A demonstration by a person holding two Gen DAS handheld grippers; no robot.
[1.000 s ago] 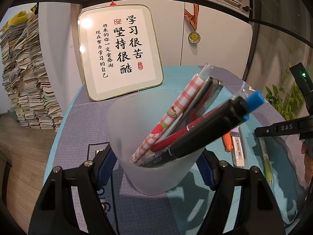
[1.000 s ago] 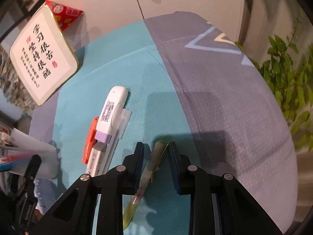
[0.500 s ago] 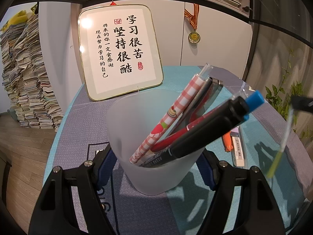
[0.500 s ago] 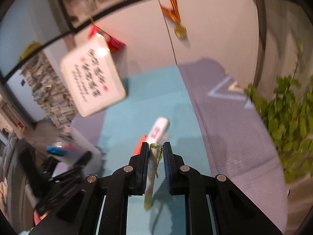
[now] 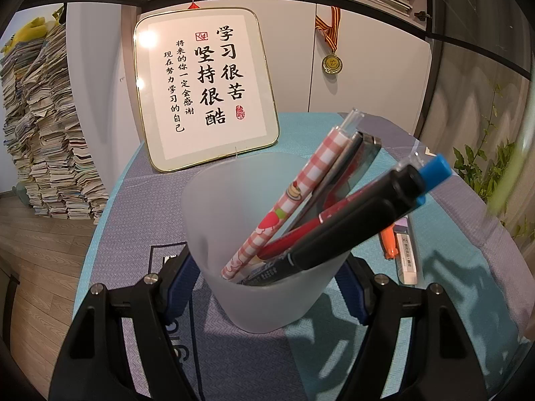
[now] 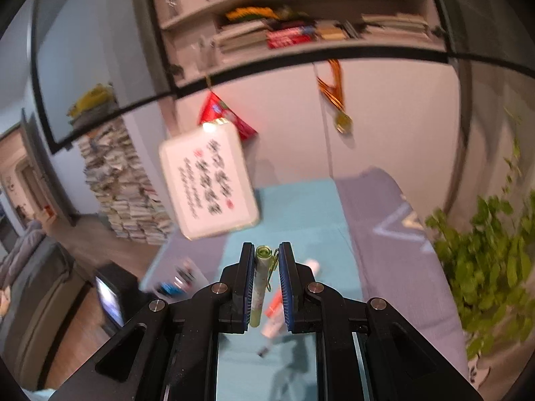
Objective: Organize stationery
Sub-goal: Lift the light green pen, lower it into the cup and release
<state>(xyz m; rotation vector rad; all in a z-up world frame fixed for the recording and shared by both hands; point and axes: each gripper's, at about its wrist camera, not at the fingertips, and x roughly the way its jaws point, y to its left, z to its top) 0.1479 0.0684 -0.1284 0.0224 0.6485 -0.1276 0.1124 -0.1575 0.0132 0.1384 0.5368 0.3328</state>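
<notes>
The right gripper (image 6: 265,284) clamped the green pen (image 6: 260,277) at lower centre; the left gripper (image 5: 267,287) gripped the cup (image 5: 254,234). Crowded, leaning pens (image 5: 334,220) could deflect the pen onto the table.

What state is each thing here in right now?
Frosted cup: upright, clamped in the left claw, holding several pens.
Green pen: off the table, gripped by the right claw.
Eraser: lying flat on the table.
Framed calligraphy: leaning against the cabinet.
</notes>
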